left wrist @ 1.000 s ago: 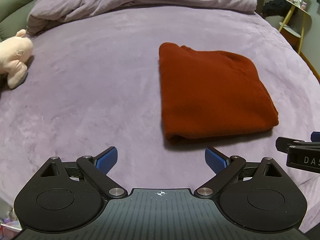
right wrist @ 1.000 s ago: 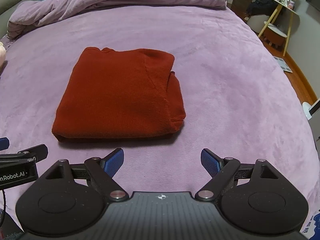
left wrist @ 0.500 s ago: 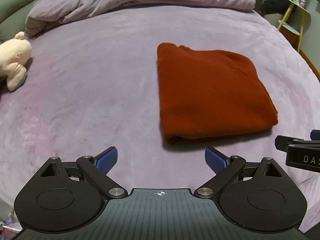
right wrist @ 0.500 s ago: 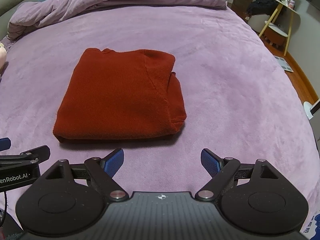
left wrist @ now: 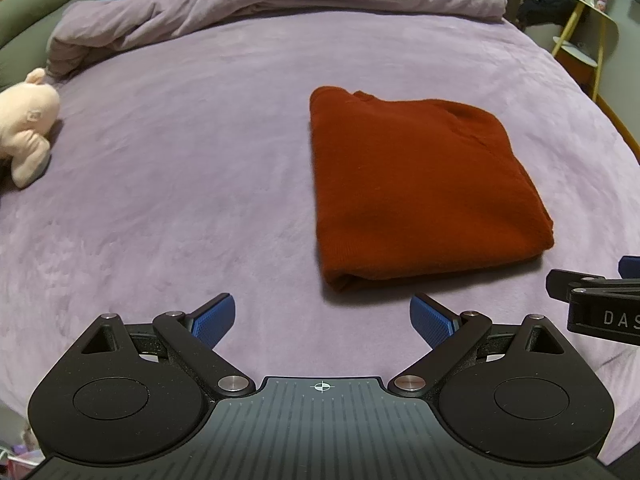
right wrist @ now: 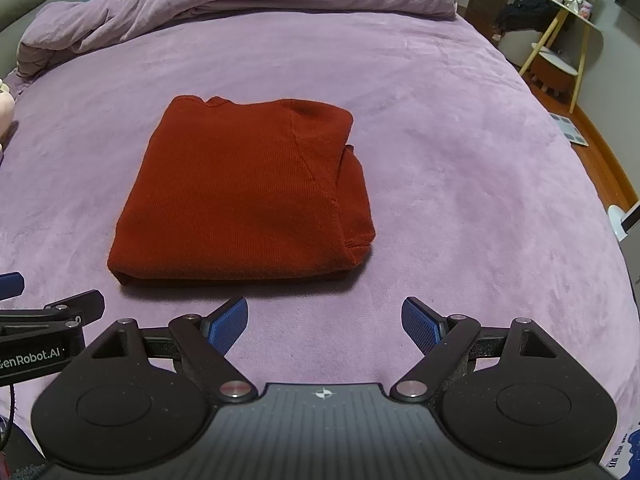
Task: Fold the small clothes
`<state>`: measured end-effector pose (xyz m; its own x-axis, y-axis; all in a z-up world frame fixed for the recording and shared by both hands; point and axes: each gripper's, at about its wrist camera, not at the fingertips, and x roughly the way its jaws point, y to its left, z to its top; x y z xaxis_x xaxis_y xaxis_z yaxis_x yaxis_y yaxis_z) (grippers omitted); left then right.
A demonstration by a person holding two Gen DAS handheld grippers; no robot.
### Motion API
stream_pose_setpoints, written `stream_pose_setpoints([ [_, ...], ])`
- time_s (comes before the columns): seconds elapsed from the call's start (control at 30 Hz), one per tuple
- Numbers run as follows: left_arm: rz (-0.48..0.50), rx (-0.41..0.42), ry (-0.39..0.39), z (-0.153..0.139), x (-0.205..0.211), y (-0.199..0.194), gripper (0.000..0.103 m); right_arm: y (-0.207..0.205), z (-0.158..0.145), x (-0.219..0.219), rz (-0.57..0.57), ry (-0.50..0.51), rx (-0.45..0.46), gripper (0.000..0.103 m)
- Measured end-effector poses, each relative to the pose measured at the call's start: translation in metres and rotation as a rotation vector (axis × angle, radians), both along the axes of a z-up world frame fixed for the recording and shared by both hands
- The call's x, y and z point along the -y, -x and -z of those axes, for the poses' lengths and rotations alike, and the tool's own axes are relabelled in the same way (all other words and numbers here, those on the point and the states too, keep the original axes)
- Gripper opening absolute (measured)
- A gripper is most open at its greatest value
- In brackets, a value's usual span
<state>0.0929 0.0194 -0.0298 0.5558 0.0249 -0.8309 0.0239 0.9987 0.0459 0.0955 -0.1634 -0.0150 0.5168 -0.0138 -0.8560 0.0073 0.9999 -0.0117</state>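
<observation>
A rust-red sweater (left wrist: 420,188) lies folded into a flat rectangle on the purple bed (left wrist: 180,168). It also shows in the right wrist view (right wrist: 244,196), with a folded sleeve edge along its right side. My left gripper (left wrist: 322,318) is open and empty, just short of the sweater's near left corner. My right gripper (right wrist: 324,320) is open and empty, just short of the sweater's near edge. Each gripper shows at the edge of the other's view, the right one (left wrist: 596,304) and the left one (right wrist: 44,332).
A bunched purple duvet (left wrist: 280,4) lies across the far end of the bed. A pale pink plush toy (left wrist: 26,124) sits at the left edge. A yellow-legged side table (right wrist: 568,28) stands off the bed at the far right, above wooden floor.
Almost nothing. Both grippers stay open and short of the sweater; the views have shifted very slightly. The sweater has not moved.
</observation>
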Motion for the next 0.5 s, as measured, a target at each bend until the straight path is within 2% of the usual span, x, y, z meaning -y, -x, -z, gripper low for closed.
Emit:
stream_pose_setpoints([
  [0.5, 0.005, -0.004, 0.004, 0.0004, -0.0003, -0.0009, 0.098, 0.0005, -0.0009, 0.0008, 0.002, -0.006, 0.002, 0.085],
])
